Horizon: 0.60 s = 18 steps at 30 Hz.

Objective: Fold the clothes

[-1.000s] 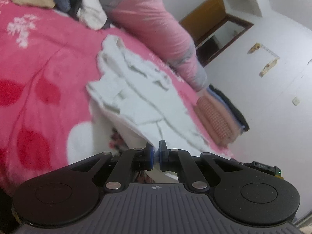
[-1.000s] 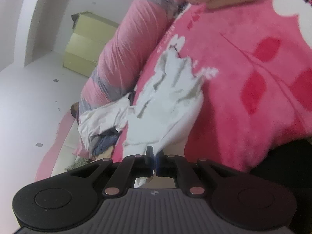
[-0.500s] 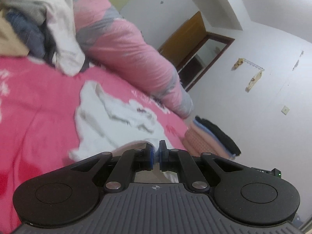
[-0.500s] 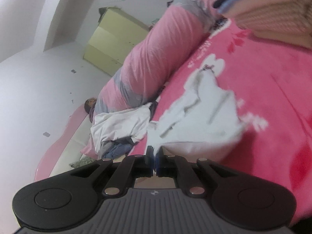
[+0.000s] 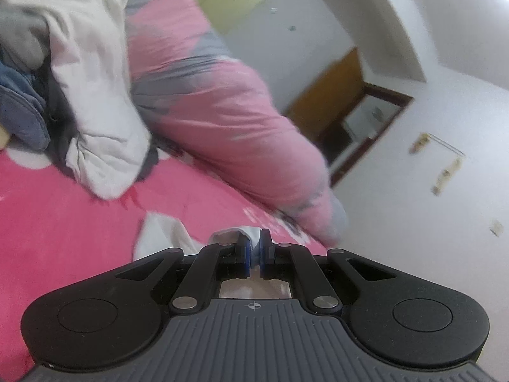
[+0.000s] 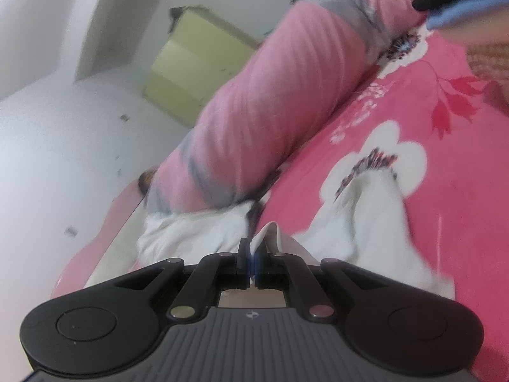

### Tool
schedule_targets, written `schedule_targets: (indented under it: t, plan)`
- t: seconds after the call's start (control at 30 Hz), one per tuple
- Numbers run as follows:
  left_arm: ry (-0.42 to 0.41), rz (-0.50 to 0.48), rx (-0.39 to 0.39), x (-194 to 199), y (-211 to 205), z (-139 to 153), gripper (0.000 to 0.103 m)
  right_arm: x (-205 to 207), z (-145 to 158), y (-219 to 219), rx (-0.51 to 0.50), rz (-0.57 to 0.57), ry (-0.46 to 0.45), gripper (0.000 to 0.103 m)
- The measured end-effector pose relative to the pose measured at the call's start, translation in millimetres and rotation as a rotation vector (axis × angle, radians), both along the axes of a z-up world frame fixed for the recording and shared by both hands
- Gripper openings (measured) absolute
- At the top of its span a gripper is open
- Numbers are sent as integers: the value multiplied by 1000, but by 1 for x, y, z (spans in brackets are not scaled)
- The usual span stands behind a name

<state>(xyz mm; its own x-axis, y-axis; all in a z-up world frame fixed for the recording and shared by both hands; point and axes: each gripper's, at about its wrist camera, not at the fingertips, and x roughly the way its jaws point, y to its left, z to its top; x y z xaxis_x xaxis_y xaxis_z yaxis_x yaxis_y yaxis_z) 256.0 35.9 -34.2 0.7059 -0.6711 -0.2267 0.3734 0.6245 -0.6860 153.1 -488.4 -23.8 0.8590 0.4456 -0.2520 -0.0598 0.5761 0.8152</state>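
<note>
A white garment (image 6: 366, 222) lies on the pink flowered bedspread (image 6: 461, 222), with one edge lifted. My right gripper (image 6: 253, 256) is shut on a fold of that white cloth, which pokes up between the blue pads. In the left wrist view my left gripper (image 5: 253, 248) is shut on another bit of the same white garment (image 5: 165, 235); most of the cloth is hidden under the gripper body. Both views are blurred by motion.
A long pink and grey rolled quilt (image 5: 229, 117) runs along the far side of the bed. A heap of unfolded clothes (image 5: 82, 73), white, grey and blue, sits at the left. Folded clothes (image 6: 486, 54) are stacked at the upper right of the right wrist view. A yellow cabinet (image 6: 191, 73) stands by the wall.
Both grippers, still shut on the white garment, have swept across the bed toward the rolled quilt and the clothes heap. Much less of the garment shows ahead of them now.
</note>
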Motion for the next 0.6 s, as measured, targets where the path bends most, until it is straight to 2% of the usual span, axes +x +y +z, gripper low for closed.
schedule_targets:
  t: [0.03, 0.13, 0.23, 0.3, 0.33, 0.37, 0.4, 0.43, 0.47, 0.53, 0.6]
  plan:
    - [21, 13, 8, 21, -5, -8, 3, 20, -10, -8, 19, -15, 11, 1]
    - [159, 19, 17, 80, -16, -50, 4, 71, -48, -33, 63, -70, 71, 2]
    - [315, 66, -38, 109, -13, -91, 4, 102, -101, -59, 222, -114, 187, 4]
    - [343, 76, -122, 110, -3, -103, 9, 103, -122, -71, 300, -126, 204, 5]
    - [354, 79, -167, 110, 2, -108, 19, 101, -130, -77, 334, -133, 205, 8]
    - [354, 93, -200, 108, 8, -110, 24, 96, -133, -82, 354, -147, 189, 17]
    - [351, 110, -227, 105, 14, -111, 28, 92, -133, -86, 361, -163, 175, 22]
    - [348, 126, -252, 103, 19, -112, 29, 87, -130, -88, 360, -178, 155, 29]
    - [350, 138, -279, 100, 25, -111, 29, 81, -126, -89, 358, -193, 135, 31]
    - [341, 172, -312, 93, 34, -106, 31, 71, -119, -92, 356, -223, 95, 31]
    - [314, 189, -303, 84, 40, -94, 32, 61, -110, -93, 340, -243, 61, 31]
